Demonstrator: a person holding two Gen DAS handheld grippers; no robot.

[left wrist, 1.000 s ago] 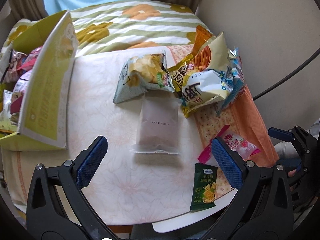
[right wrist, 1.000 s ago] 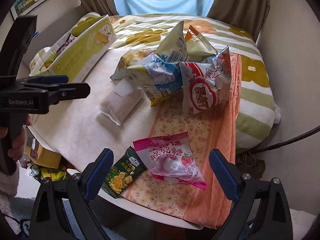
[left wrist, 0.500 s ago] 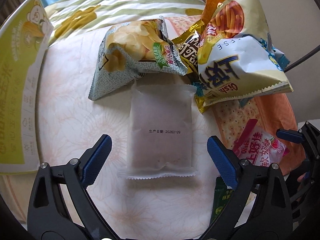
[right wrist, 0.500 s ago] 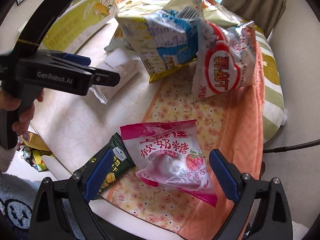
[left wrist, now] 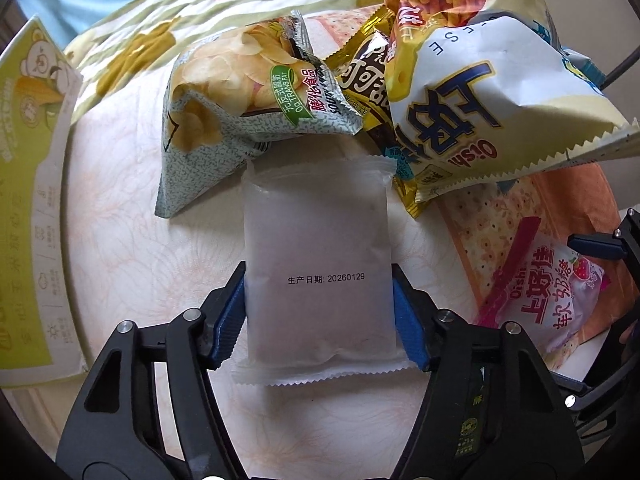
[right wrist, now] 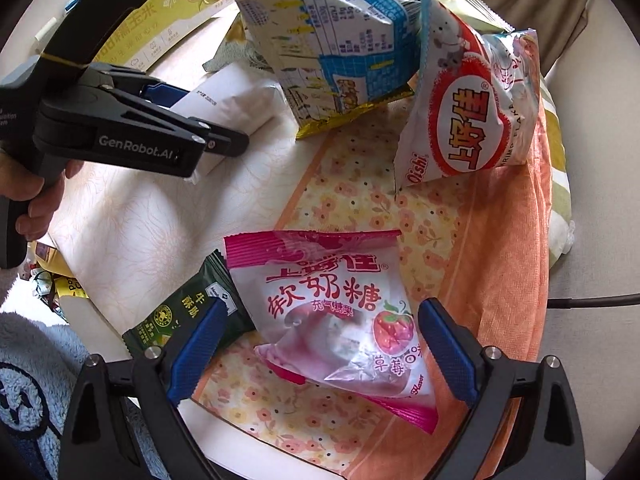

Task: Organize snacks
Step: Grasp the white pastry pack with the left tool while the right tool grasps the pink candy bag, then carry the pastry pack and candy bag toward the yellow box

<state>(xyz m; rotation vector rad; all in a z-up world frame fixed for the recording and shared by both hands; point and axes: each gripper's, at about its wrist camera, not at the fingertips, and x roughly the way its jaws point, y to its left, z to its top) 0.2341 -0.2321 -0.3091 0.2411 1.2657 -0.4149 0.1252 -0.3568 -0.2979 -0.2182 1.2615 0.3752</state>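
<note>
L gripper point(left wrist: 319, 312) just closing, pads now pinching sides of white frosted pouch point(left wrist: 318, 264) at centre-low frame, pouch flat on tabletop point(left wrist: 120, 208), long axis running away toward chip bags at top. R gripper point(right wrist: 320, 344) spread wide, nothing gripped, straddling pink candy bag point(right wrist: 336, 312) low-centre in R wrist view, bag tilted w/ long axis diagonal, upper left to lower right. Yellow box point(left wrist: 28, 200) at left edge, likely drop spot, so L side nearer.
</note>
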